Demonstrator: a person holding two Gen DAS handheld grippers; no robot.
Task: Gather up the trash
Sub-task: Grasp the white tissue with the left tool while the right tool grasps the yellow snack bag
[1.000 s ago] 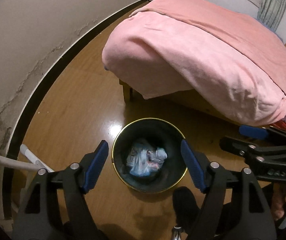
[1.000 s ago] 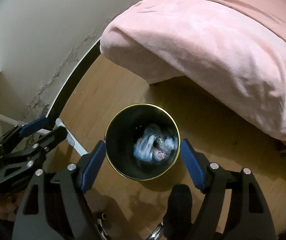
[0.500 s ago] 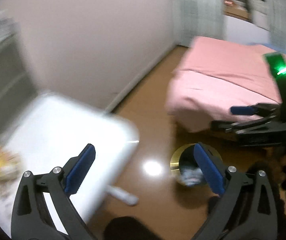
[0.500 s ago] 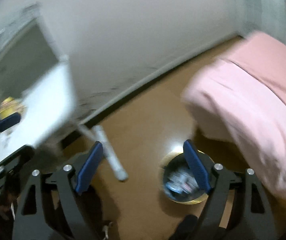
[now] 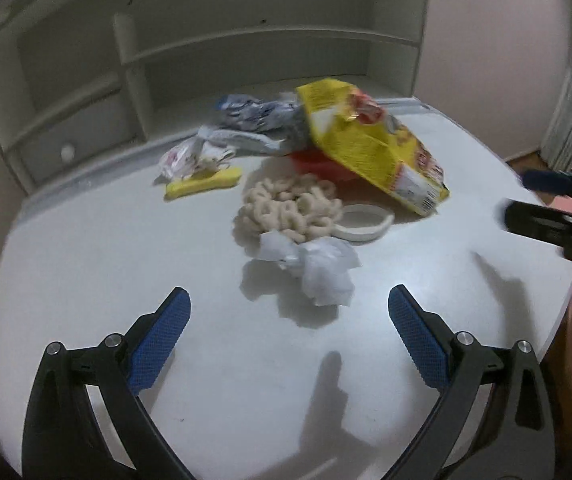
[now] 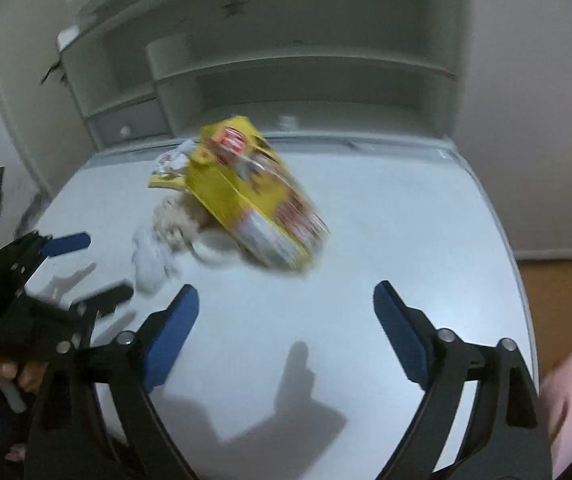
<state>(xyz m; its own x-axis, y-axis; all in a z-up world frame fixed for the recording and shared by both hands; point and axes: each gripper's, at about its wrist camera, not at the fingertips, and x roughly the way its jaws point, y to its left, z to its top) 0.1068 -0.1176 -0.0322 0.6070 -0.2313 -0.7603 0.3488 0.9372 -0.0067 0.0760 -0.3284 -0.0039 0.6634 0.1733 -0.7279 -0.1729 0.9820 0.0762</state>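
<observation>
A pile of trash lies on a white desk (image 5: 85, 264). A yellow snack bag (image 5: 374, 144) leans over a red piece, with a heap of pale ring snacks (image 5: 290, 208), a crumpled white tissue (image 5: 318, 264), a white ring (image 5: 366, 222), a small yellow wrapper (image 5: 205, 184) and crumpled white-blue wrappers (image 5: 253, 124) around it. My left gripper (image 5: 290, 320) is open and empty above the desk, just short of the tissue. My right gripper (image 6: 286, 312) is open and empty, short of the yellow bag (image 6: 253, 196). It also shows at the right in the left wrist view (image 5: 546, 208).
A white shelf unit with a small drawer (image 5: 73, 148) stands at the back of the desk. The desk's right edge (image 6: 518, 264) drops to a wooden floor (image 6: 558, 300). A pink wall is at the right. The frames are a little blurred.
Both grippers have swung up and left from the black bin on the floor by the pink bed to the white desk with the trash pile. Both stayed open and empty.
</observation>
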